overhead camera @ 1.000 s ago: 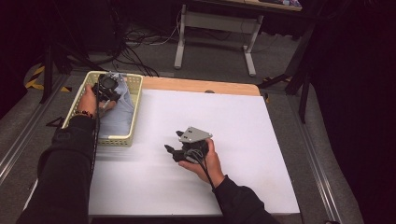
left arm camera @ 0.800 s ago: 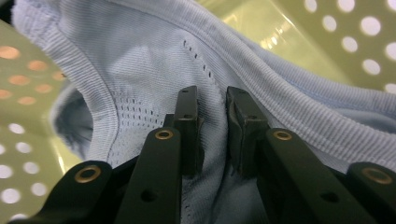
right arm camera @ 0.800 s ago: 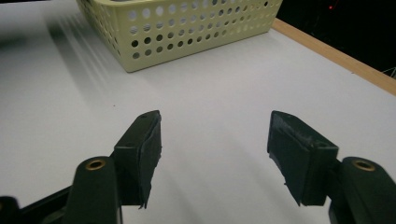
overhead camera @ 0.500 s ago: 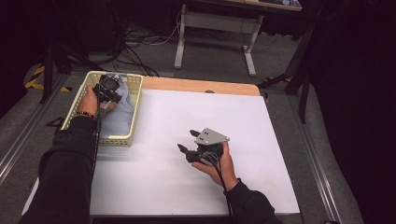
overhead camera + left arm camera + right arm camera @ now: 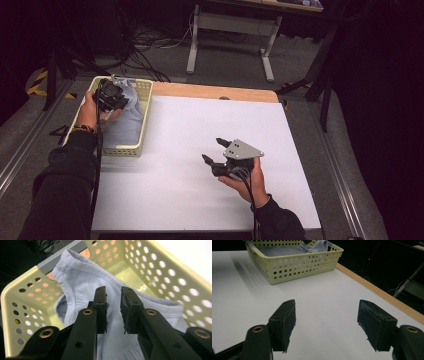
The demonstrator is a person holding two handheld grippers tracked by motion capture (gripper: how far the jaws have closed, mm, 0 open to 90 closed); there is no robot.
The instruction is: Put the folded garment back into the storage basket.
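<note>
A person's left gripper (image 5: pixel 111 96) reaches into a pale yellow perforated basket (image 5: pixel 142 131) at the table's far left corner, its narrowed jaws hovering just over a crumpled light-blue garment (image 5: pixel 82 291) that lies inside, with no cloth visibly pinched between the pads. The right gripper (image 5: pixel 216 151) waits over the bare white tabletop (image 5: pixel 190 120), empty, its jaws having just been spreading wider. To do this step well, the left jaws should likely bite a thick fold near the collar and lift straight up, clear of the basket's rim.
</note>
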